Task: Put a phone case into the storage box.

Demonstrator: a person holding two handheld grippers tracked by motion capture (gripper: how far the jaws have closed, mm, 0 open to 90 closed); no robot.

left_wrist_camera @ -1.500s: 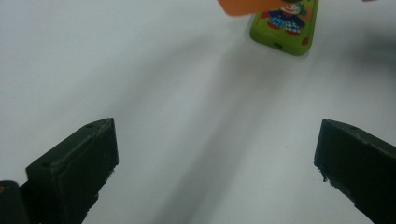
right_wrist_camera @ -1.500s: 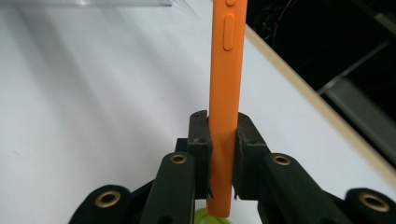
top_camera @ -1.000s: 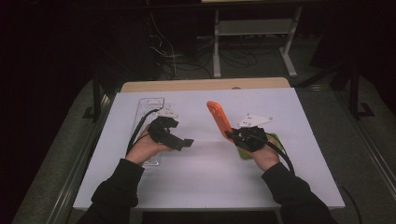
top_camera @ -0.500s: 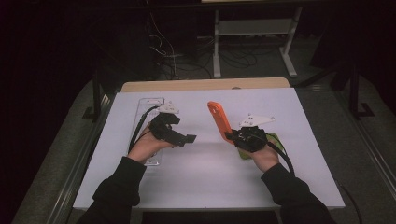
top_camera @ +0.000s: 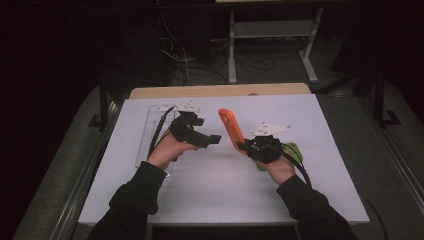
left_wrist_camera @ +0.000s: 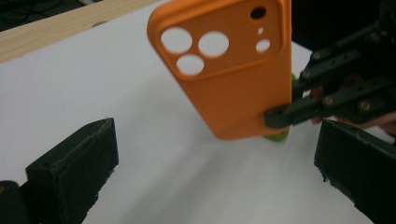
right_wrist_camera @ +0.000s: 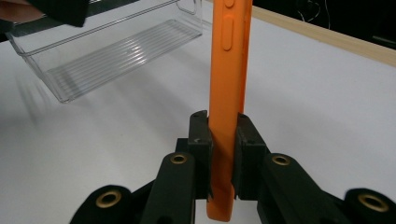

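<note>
Change: over the last second my left tool (top_camera: pixel 215 139) has moved from near the clear tray (top_camera: pixel 152 131) toward the counter's middle, closing on the orange phone case (top_camera: pixel 230 129); the right tool (top_camera: pixel 244 146) has hardly shifted.
Meaning: I read this as a handover or two-handed grip being set up, not yet made.
Right tool: clenched on the lower end of the phone case (right_wrist_camera: pixel 229 70), one jaw on each face, the case standing upright above the white counter (top_camera: pixel 210 200).
Left tool: spread wide and empty (left_wrist_camera: pixel 219 172), its jaws either side of the case's (left_wrist_camera: pixel 233 70) camera-hole back, not touching it.
Case position: lifted over the counter's middle, nearer the far edge.
Behind: a green object (top_camera: pixel 292 150) lies by my right hand.
</note>
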